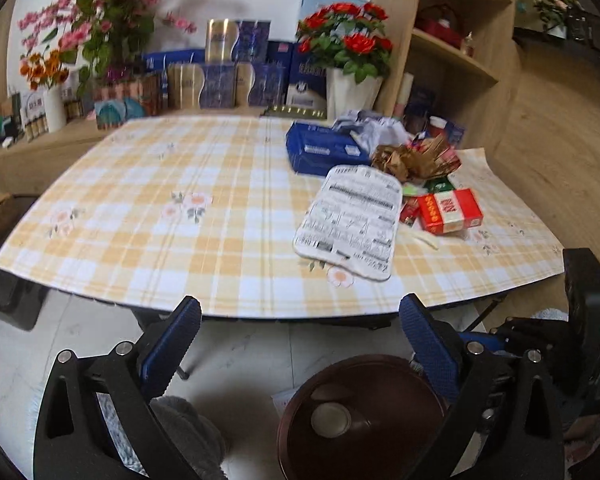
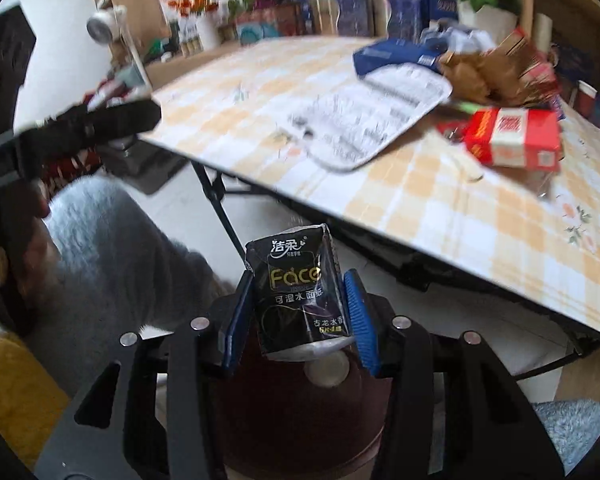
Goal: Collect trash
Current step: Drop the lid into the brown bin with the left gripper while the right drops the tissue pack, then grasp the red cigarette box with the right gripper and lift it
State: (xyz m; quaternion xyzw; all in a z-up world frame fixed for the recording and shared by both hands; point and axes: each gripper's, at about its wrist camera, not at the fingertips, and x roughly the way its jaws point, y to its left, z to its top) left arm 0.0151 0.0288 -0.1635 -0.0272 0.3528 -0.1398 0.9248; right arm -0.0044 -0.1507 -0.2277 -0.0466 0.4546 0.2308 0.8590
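While clamped in the right tool point(image 2: 298, 308), black tissue pack point(image 2: 296, 292) — glossy, gold lettering.

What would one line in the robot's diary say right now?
right gripper: shut on black tissue pack, above brown bin | left gripper: open, empty | table: red box, blue box left

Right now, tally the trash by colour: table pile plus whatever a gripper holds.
Blue: 1, flat blue box
Red: 1, red carton
White: 1, printed white pouch
Brown: 1, crumpled brown paper
Black: 1, black tissue pack in right gripper
Total: 5
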